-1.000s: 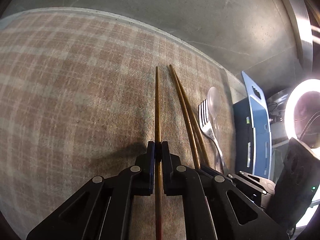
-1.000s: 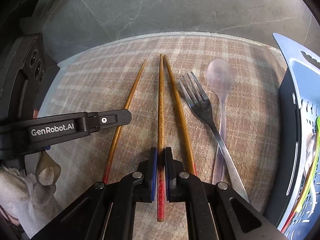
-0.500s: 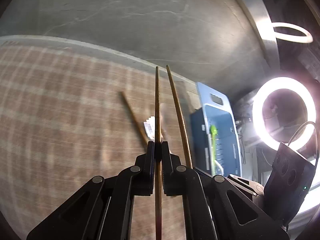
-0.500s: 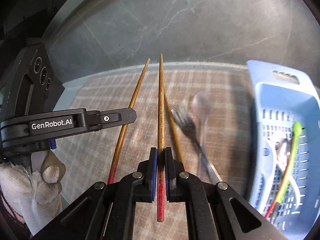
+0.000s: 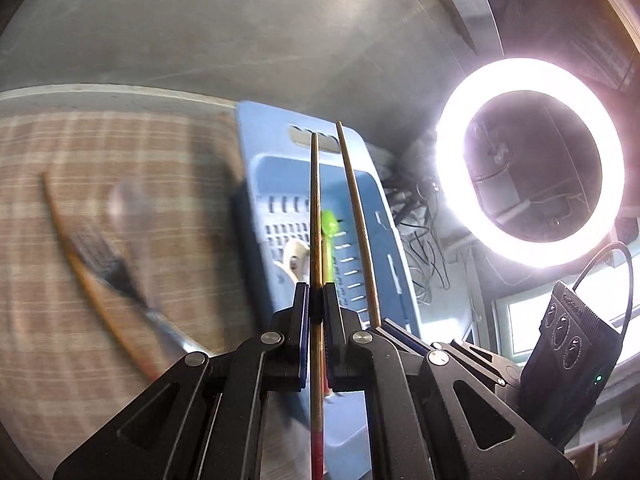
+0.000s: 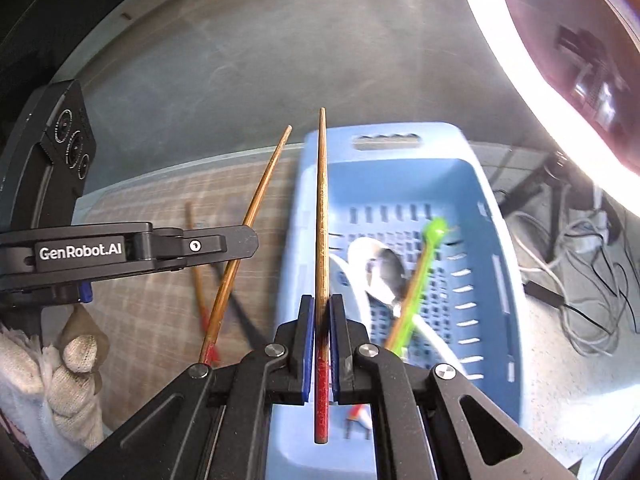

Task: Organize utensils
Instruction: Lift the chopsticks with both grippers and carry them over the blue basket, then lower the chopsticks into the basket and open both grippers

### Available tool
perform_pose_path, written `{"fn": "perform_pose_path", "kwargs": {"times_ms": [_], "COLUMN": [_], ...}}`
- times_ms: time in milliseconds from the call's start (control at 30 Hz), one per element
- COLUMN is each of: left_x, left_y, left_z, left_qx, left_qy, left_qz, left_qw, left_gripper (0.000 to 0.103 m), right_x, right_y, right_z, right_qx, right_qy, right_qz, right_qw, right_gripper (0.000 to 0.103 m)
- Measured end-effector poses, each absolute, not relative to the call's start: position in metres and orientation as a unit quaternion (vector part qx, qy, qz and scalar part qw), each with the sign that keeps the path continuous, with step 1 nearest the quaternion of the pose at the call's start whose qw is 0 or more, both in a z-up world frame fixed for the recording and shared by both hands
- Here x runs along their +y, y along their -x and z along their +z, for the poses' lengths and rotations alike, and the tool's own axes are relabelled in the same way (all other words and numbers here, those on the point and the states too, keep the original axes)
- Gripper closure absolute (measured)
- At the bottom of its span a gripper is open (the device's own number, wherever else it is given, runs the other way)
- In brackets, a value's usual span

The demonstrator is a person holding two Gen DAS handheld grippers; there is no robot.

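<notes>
Mat: checked cloth (image 5: 120,152) over the grey table, blurred.
Basket: blue slotted plastic (image 6: 496,264), right of the cloth; a green utensil (image 6: 420,276) and a metal spoon (image 6: 386,276) lie inside.
Ring light: lit (image 5: 452,184), beyond the basket.
Left gripper (image 5: 315,300): pads pinched on a chopstick (image 5: 315,208), held in the air, tip over the basket's handle end.
Right gripper (image 6: 321,314): pads pinched on a second chopstick (image 6: 322,200), red end toward the camera, above the basket's left wall.
On cloth: one chopstick (image 5: 76,252) and a fork (image 5: 104,264), blurred.
</notes>
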State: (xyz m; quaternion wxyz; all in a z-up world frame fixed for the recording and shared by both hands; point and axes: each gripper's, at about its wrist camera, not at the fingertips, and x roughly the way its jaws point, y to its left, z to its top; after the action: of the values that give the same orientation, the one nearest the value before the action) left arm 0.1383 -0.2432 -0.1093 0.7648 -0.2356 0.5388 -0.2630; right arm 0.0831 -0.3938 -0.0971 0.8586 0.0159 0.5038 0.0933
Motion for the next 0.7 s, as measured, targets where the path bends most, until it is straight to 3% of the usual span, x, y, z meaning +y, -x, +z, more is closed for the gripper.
{"fn": "perform_pose_path", "kwargs": {"times_ms": [700], "left_x": [-0.309], "left_y": [-0.163], "left_z": [-0.149], "left_qx": [0.567], "left_qy": [0.211], "left_qz": [-0.243], "left_qw": [0.758], "left_gripper": [0.098], "right_x": [-0.445], "right_y": [-0.095], "right_z": [-0.121], "right_qx": [0.519], "right_qy": [0.004], "right_qz": [0.035], "right_qw": [0.854], "right_gripper": [0.097]}}
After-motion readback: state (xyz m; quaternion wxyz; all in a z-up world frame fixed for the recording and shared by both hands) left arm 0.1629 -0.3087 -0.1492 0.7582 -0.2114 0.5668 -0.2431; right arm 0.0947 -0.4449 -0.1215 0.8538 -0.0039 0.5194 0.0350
